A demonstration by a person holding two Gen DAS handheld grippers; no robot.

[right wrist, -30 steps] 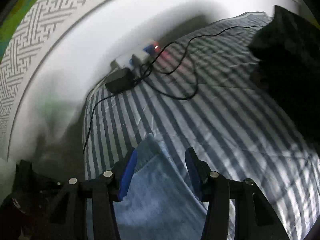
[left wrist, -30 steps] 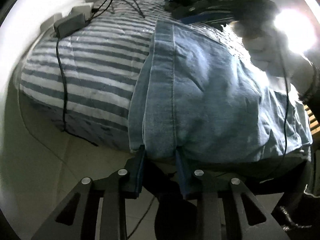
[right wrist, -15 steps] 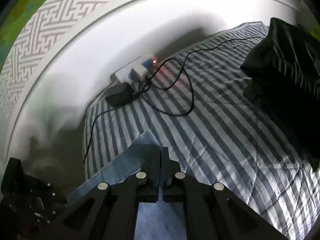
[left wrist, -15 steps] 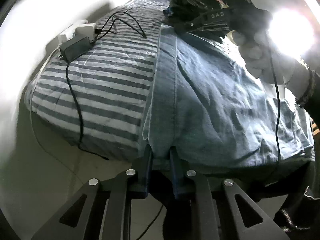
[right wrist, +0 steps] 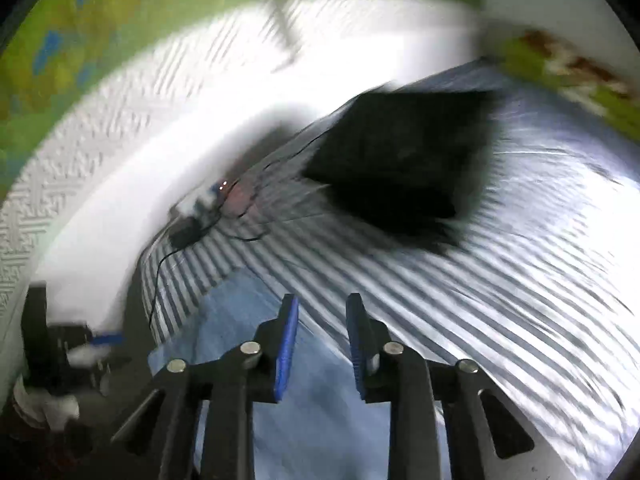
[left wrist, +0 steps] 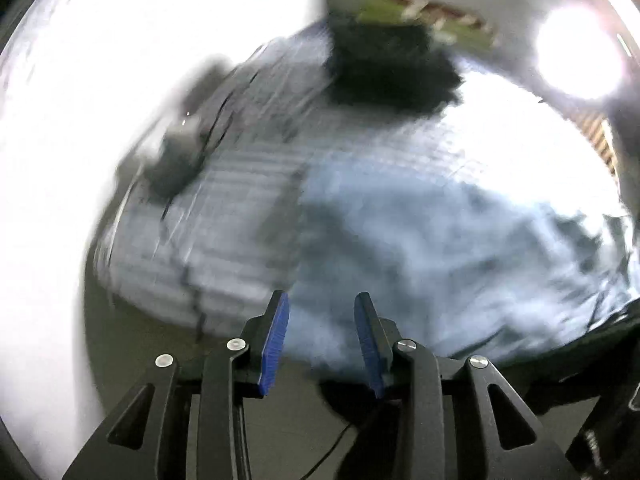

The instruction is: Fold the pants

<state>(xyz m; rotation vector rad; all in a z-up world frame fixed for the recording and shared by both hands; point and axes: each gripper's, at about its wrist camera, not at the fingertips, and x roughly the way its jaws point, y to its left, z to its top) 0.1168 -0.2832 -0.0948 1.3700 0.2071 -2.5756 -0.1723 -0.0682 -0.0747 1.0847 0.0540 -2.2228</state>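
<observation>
Light blue denim pants lie spread on the striped bed sheet, blurred by motion. My left gripper hovers over their near edge. Its jaws are opening, and the cloth lies below them, not pinched by the blue pads. In the right wrist view the pants reach in from the lower left across the striped sheet. My right gripper hangs above their edge, its jaws also opening, with nothing gripped between the pads.
A heap of black clothes sits further up the bed, also seen as a dark pile. A power adapter with trailing cables lies near the bed's left edge by the white wall. A bright lamp glares at the upper right.
Half a second ago both grippers were shut on the pants' edge. Both have since let go, opened and lifted away, the right one sweeping fast enough to blur its view.
</observation>
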